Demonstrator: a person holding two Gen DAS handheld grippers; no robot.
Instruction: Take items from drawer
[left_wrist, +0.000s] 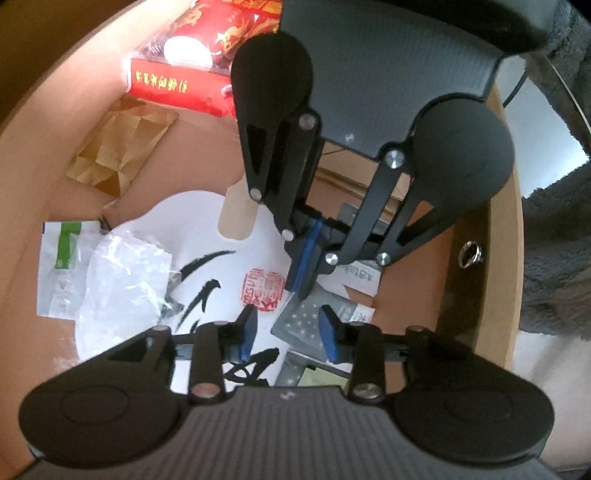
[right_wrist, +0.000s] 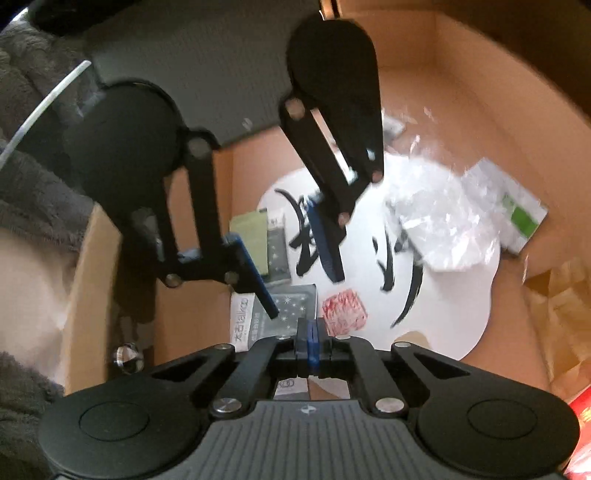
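Brown wooden drawer (left_wrist: 498, 258): left gripper (left_wrist: 288, 332) jaws gape over grey star-printed packet (left_wrist: 303, 321). Right gripper (right_wrist: 312, 347) at 12 o'clock, jaws closed, holding nothing.

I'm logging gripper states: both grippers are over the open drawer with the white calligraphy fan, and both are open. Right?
Not quite. The left gripper is open, but the right gripper is shut, blue pads together, as the right wrist view shows. Both are over the drawer with the fan.

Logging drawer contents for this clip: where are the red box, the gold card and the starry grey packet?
red box (left_wrist: 162, 83): left wrist view, front face with gold lettering.
gold card (left_wrist: 122, 147): left wrist view, middle of its faceted surface.
starry grey packet (left_wrist: 304, 317): left wrist view, star-printed middle.
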